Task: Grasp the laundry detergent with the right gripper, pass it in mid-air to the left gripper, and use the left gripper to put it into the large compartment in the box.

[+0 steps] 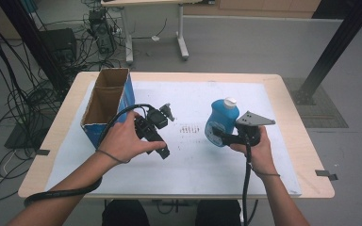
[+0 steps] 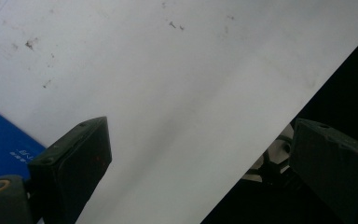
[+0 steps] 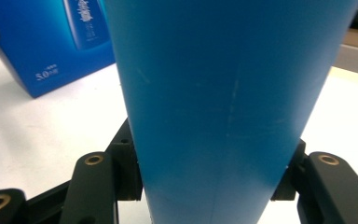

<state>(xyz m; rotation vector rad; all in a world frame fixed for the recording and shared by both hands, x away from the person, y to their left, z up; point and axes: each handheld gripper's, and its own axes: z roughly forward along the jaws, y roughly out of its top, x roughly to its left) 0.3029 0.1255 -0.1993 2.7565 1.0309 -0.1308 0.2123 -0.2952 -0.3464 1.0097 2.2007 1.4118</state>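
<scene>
Right of centre in the high view, the right gripper [image 1: 222,136] has its fingers clenched on the blue bottle [image 1: 221,121], upright over the tabletop [image 1: 193,162]; left gripper [image 1: 162,141], centre-left beside the blue box [image 1: 107,106], has fingers spread, empty

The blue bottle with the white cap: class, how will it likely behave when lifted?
The blue bottle looks like stiff plastic, unlikely to flop. Its smooth wall may slip between the right gripper's jaws. Gripped low, it might tip.

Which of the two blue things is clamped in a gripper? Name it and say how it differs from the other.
The blue bottle with the white cap, clamped between the right gripper jaws. The blue cardboard box stands open-topped at the table's left, touched by neither gripper.
</scene>
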